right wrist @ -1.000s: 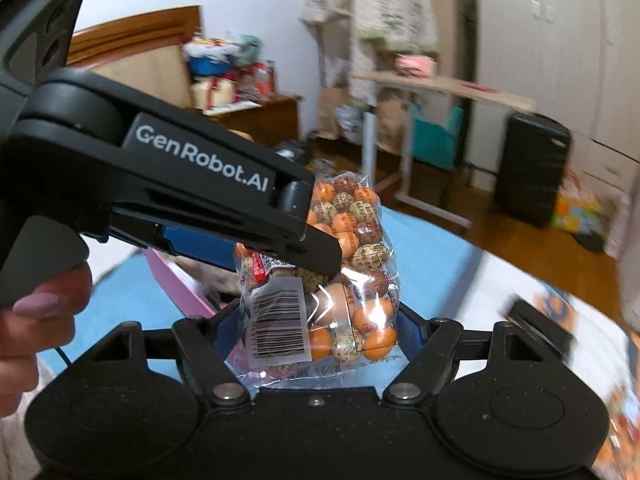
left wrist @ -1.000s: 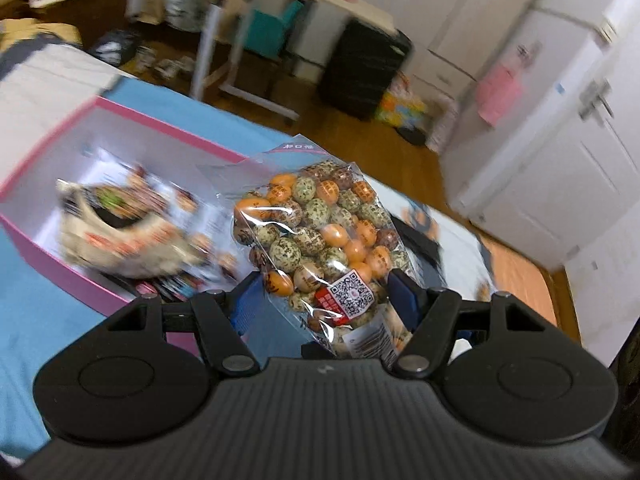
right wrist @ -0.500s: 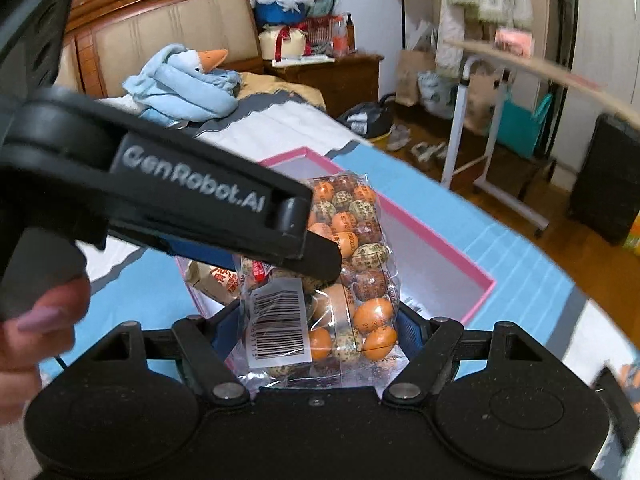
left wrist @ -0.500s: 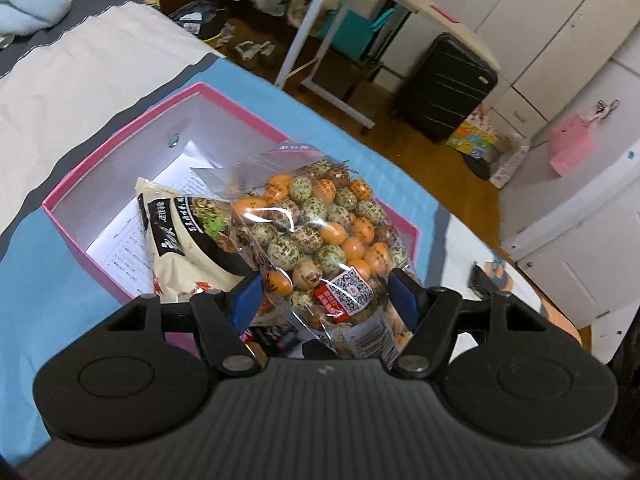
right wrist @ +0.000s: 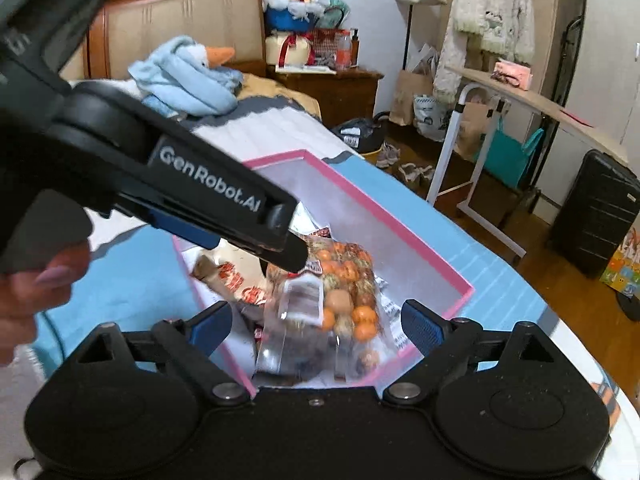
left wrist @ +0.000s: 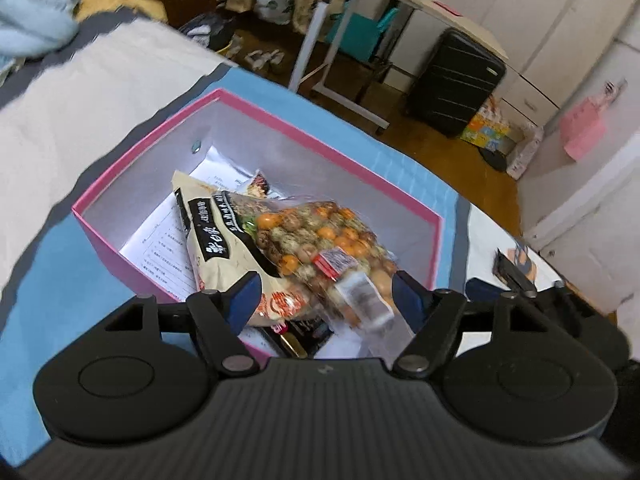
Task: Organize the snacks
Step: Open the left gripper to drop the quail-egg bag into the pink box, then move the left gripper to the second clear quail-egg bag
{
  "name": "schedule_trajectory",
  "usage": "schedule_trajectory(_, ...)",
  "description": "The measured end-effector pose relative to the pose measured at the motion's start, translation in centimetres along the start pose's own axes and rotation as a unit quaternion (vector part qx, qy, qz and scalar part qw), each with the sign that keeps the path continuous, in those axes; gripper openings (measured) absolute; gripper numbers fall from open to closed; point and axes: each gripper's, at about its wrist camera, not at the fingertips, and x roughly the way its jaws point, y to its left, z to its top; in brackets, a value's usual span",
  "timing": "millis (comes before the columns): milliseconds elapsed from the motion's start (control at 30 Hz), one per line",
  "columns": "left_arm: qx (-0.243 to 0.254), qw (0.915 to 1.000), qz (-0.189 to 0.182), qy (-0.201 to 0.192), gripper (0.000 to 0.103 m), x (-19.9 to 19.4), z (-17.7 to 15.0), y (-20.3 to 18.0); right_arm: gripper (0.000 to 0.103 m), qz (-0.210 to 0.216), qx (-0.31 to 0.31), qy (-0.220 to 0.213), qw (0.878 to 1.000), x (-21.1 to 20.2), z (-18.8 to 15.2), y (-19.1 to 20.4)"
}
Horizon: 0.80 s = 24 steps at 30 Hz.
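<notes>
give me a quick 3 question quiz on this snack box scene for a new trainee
1. True or false: the clear bag of round snacks lies inside the pink box.
2. Which is open, with pads clear of the bag: A) only the left gripper B) only the right gripper C) both
3. Fill in: beside the clear bag in the box lies a ____-coloured snack packet with black print.

Key
1. True; it rests on the other packets there.
2. C; both have just been opening, and the bag has dropped free.
3. Cream.
</notes>
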Motion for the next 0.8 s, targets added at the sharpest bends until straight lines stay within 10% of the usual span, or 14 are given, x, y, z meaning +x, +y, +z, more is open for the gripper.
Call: schedule_trajectory(800, 0.205, 0.9751, -0.08, 0.03, 0.075, -5.4, -6.4, -14.9, 0.096, -0.197, 0.167, -0.007, 0.966, -17.3, -9.9, -7.4)
